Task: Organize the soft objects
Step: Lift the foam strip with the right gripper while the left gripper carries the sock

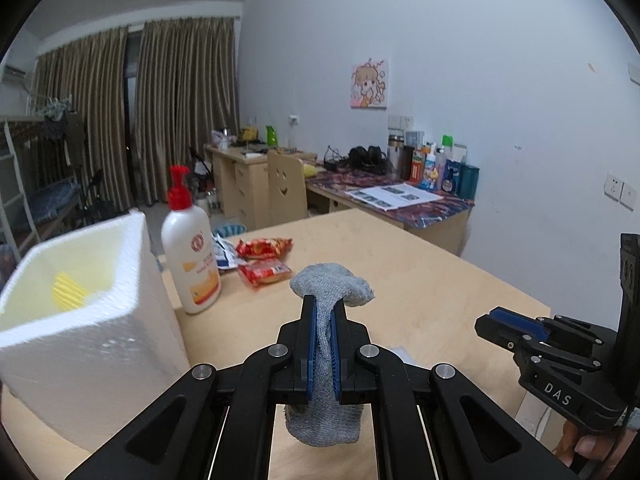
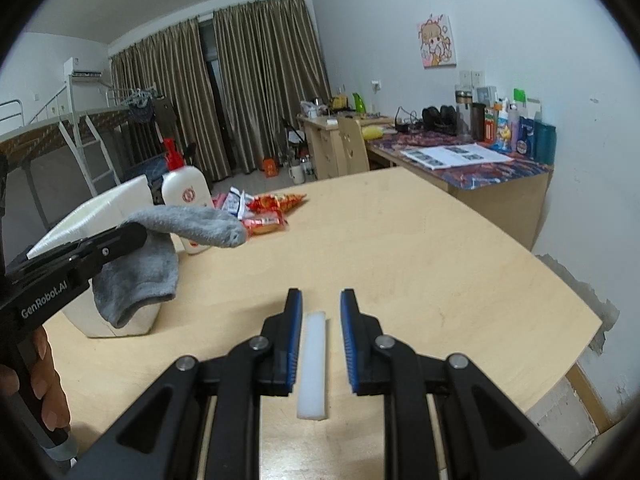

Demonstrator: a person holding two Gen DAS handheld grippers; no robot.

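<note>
Above the pale wooden table (image 1: pixel 420 280), grey fuzzy sock (image 1: pixel 332 284) pinched in left gripper (image 1: pixel 324 308), toe flopped forward, cuff dangling, beside white foam box (image 1: pixel 100 320), right gripper (image 2: pixel 320 300) jaws spread, empty, white foam strip (image 2: pixel 313 360) lying on the table below them.

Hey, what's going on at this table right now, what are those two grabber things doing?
A person is tidying soft things with two handheld grippers. The left gripper is shut on a grey sock, holding it off the wooden table beside a white foam box. The right gripper is open and holds nothing; a white foam strip lies on the table between its fingers. A lotion bottle and snack packets sit further back.
</note>
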